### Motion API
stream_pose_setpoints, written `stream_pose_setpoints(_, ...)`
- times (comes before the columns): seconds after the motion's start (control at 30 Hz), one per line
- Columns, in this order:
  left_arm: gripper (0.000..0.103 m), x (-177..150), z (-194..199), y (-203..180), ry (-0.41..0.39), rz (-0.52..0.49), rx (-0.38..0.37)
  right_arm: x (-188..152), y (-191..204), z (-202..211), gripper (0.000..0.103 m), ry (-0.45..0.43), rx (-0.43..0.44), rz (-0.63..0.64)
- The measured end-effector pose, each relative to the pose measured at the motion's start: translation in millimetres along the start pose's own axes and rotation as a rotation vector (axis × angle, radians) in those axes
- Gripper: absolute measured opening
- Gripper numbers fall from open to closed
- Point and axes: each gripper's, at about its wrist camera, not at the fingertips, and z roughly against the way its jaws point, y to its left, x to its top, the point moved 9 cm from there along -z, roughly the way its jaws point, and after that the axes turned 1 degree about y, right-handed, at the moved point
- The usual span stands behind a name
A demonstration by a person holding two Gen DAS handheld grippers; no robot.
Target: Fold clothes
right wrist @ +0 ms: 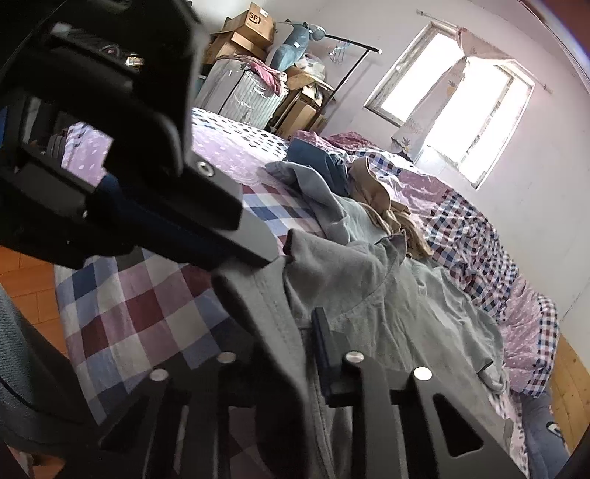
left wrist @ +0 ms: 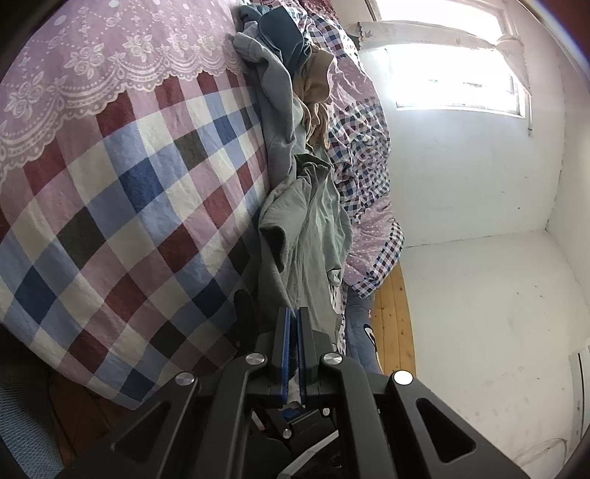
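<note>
left wrist view: left gripper jaws fully closed, blue pads nearly meeting, w/ a thin edge of the grey-green garment pinched between the tips. garment runs away from the tips in a crumpled strip along the bed, lying on the checked bedsheet near the bunched small-check quilt. beyond it, in line: a grey sweatshirt, a dark teal item, a tan garment, all heaped together, touching. lace-print purple cover spans the far part of the bed. wood floor shows beside the bed; white wall and bright window on the right.

right wrist view: right gripper jaws narrow, not fully closed. one blue-padded finger visible on the right of the fabric; the other finger is covered by a dark fold of the same grey-green garment, which passes between the jaws. whether the pads actually press on the cloth: cannot tell. left gripper enters from upper left, blurred, its tip on a raised edge of the garment, just above the right gripper. garment drapes from both grippers onto the bed. far corner: stacked cardboard boxes, a clothes rail, window w/ curtain.
</note>
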Motion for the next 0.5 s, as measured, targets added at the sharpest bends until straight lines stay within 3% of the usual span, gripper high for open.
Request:
stream_pose_setpoints(0.1, 0.002, 0, -1, -1, 0.003, 0.005, -0.007, 1, -4, 0, 0.011, -0.001, 0.009, -0.015)
stream_pose_setpoints(0.27, 0.002, 5, -4, 4, -0.006, -0.003, 0.062, 4, -11, 4, 0.009, -0.011, 0.029, -0.043)
stream_pose_setpoints(0.43, 0.003, 12, 0, -1, -0.046, -0.023, 0.059, 8, -17, 11, 0.008, -0.020, 0.052, -0.071)
stream_pose_setpoints(0.5, 0.014, 15, -1, 0, -0.055, -0.023, 0.066, 9, -21, 14, 0.007, -0.024, 0.064, -0.085)
